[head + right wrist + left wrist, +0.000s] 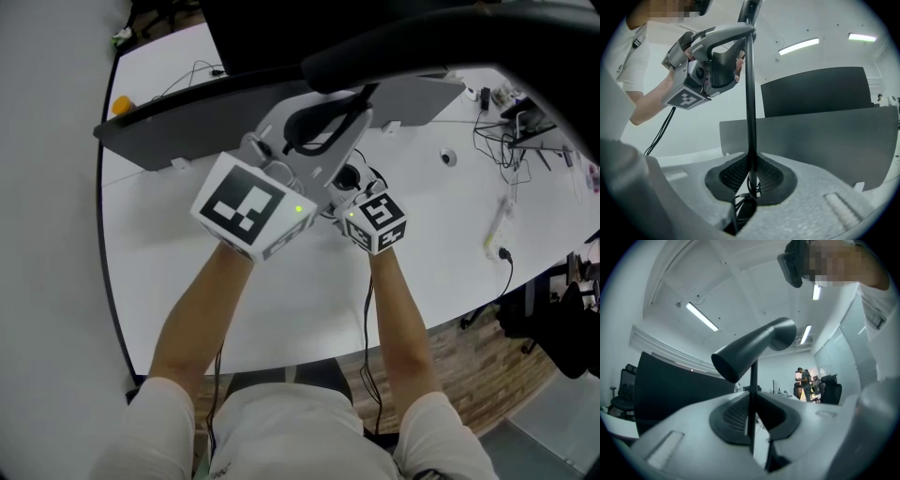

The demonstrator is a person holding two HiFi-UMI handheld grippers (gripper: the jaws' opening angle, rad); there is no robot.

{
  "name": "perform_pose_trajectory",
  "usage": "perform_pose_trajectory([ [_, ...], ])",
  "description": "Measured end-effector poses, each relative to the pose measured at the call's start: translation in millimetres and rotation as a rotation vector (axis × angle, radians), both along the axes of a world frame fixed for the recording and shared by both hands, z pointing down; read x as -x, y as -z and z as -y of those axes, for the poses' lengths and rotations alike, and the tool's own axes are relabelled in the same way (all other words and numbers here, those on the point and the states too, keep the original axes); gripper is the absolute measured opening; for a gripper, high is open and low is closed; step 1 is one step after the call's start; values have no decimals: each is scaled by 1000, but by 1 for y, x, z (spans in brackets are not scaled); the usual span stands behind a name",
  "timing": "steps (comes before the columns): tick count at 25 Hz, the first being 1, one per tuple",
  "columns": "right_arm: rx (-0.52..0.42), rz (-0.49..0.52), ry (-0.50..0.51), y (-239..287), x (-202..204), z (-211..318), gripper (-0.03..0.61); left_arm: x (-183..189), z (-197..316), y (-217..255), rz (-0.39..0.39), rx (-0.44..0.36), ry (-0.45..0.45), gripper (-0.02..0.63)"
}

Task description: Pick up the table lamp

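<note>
The left hand-held gripper point(752, 427) pinches the thin pole point(753, 380) of the table lamp point(750, 350) up high. The right hand-held gripper point(750, 185) pinches it lower. Lift both together, slowly, and keep the pole straight.

The white bench point(169, 281) carries a grey panel point(187, 127) standing across it. Behind the panel's left end sits a small orange thing point(122, 105). Right of the panel lie a small round thing point(449, 157) and loose cables point(497, 141).

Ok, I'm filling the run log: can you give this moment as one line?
left gripper: shut on lamp stem, higher | right gripper: shut on lamp stem, lower | lamp head: above both
</note>
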State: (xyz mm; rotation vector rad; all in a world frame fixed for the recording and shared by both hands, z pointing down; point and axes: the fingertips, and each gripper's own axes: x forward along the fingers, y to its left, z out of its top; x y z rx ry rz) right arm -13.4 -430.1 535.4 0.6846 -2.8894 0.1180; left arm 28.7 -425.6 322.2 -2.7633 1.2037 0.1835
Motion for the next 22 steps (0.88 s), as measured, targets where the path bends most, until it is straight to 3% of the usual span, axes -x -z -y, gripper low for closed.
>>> perform_pose_trajectory([
  [22, -20, -13, 11, 111, -12, -75, 44, -10, -76, 110, -32, -22, 3, 37],
])
